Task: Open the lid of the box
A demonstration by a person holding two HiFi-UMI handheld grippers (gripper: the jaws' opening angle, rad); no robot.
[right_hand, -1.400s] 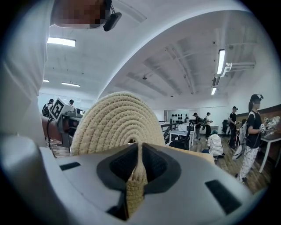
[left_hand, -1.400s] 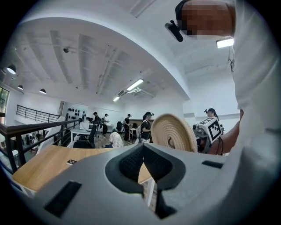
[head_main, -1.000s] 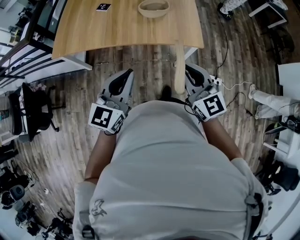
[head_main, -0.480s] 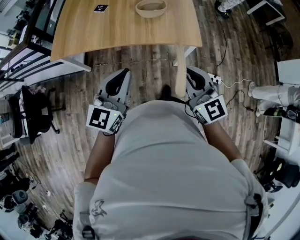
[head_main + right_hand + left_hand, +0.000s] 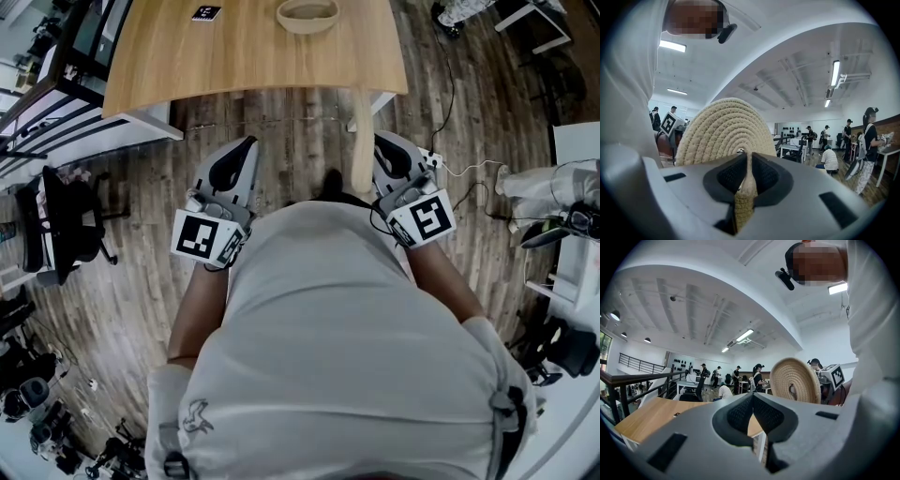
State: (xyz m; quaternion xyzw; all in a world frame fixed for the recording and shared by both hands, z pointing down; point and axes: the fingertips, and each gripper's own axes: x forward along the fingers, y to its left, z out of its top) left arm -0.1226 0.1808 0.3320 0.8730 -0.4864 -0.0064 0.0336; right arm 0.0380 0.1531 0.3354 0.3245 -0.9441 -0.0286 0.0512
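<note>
A round woven rope lid [image 5: 724,131] stands on edge in my right gripper [image 5: 748,161], whose jaws are shut on its rim. In the head view the lid [image 5: 359,141] shows edge-on as a narrow beige strip beside the right gripper [image 5: 386,145], held low in front of my body over the floor. The open woven box [image 5: 307,16] sits far off on the wooden table [image 5: 187,66]. My left gripper [image 5: 236,150] is level with the right one; in its own view the left gripper [image 5: 752,399] is shut with nothing between the pads, and the lid [image 5: 794,380] shows to its right.
A small black marker tile [image 5: 206,13] lies on the table left of the box. A black office chair [image 5: 66,225] stands at the left. Cables and a power strip [image 5: 459,173] lie on the plank floor at the right. Several people stand at distant desks [image 5: 829,159].
Both grippers and the lid hold their places; only the head view shifts slightly.
</note>
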